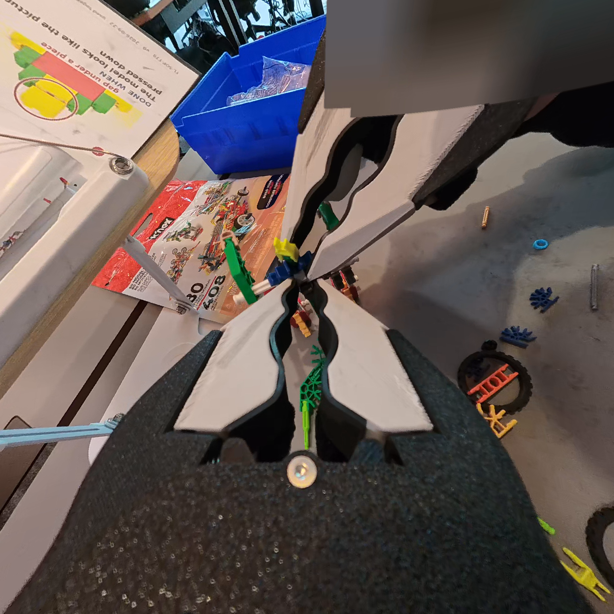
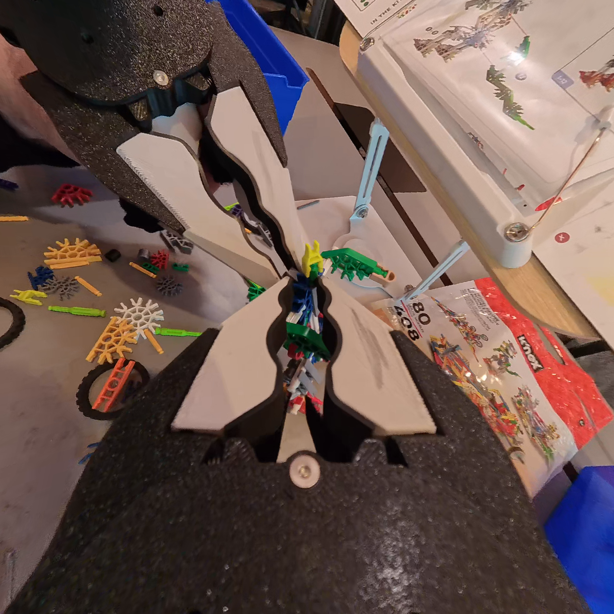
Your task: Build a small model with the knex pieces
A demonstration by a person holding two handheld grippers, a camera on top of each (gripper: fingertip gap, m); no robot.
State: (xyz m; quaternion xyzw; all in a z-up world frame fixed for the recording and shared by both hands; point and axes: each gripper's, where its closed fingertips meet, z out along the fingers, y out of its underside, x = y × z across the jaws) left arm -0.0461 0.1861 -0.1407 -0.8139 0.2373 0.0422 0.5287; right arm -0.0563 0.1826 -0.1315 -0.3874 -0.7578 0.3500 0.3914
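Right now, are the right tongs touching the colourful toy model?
Touching. The right wrist view shows the right tongs closed around the toy model, its blue and green pieces squeezed between the two white fingers, no gap showing.

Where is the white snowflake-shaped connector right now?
In the right wrist view, the white snowflake connector lies on the grey table left of the right gripper, touching the yellow-orange fan connector, between two lime-green rods.

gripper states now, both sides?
Left gripper: shut on the small rod-and-connector model.
Right gripper: shut on the same model.
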